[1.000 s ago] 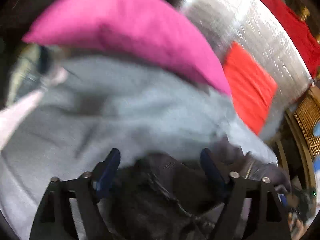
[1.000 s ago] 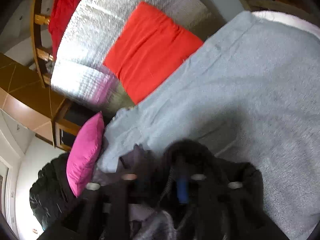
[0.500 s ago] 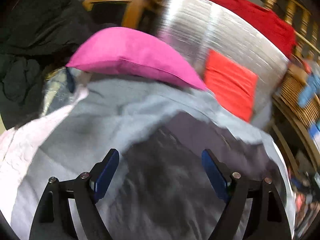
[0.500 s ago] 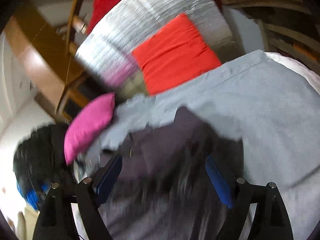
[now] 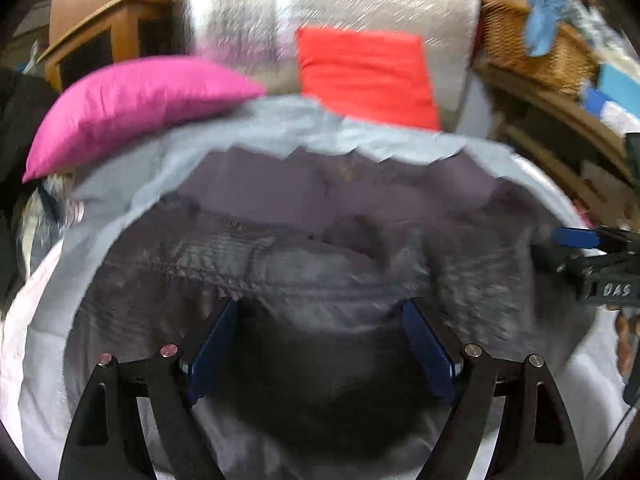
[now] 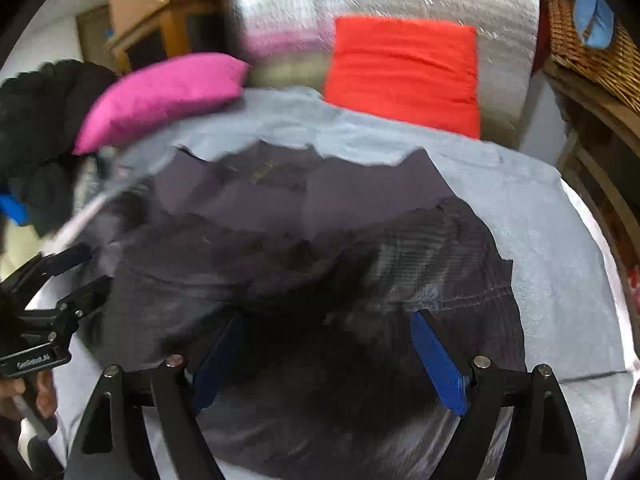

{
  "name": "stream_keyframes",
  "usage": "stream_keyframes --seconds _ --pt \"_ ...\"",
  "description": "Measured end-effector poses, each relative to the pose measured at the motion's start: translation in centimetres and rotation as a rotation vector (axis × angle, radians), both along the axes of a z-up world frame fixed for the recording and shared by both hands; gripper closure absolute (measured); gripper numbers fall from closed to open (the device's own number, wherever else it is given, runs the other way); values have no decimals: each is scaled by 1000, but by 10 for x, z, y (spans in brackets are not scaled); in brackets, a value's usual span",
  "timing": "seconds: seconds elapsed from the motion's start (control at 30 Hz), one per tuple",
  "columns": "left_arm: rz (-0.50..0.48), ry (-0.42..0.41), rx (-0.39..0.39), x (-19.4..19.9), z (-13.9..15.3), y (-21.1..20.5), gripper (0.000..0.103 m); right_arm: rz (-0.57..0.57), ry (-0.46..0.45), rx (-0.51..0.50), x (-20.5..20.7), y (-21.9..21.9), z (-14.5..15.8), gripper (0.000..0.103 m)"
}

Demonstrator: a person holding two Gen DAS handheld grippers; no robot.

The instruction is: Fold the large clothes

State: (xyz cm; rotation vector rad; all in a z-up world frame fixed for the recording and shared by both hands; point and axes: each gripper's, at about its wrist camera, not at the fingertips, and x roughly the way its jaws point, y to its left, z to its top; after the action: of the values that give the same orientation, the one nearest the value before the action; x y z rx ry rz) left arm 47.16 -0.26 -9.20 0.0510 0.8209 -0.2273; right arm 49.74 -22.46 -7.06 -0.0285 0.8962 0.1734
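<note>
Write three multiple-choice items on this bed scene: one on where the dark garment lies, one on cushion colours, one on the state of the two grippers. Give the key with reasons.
1. Where does the dark garment lie?
A. on the grey blanket
B. in the wicker basket
C. on top of the pink cushion

2. Which colours are the two cushions behind the garment?
A. blue and green
B. pink and red
C. yellow and white

3. How do the left gripper and the right gripper stand?
A. both open, holding nothing
B. both shut on the garment
C. left shut, right open

Key: 
1 A, grey blanket shows around the garment's far and side edges. 
2 B, the pink cushion sits beside the red cushion. 
3 A, each view shows its blue pads wide apart over the cloth.
</note>
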Motion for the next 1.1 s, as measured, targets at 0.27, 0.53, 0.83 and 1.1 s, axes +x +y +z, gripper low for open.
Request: stream_keyframes --seconds 0.27,0.53,0.83,1.1 --pt "117 111 -88 29 -7 37 18 -169 95 124 36 -46 -19 15" --pt "158 43 -114 18 10 103 18 -209 15 184 1 -112 8 15" --pt "71 81 -141 117 18 133 18 -88 21 152 64 -124 22 15" --pt "-39 152 -8 188 -3 105 18 14 113 146 133 -115 -7 15"
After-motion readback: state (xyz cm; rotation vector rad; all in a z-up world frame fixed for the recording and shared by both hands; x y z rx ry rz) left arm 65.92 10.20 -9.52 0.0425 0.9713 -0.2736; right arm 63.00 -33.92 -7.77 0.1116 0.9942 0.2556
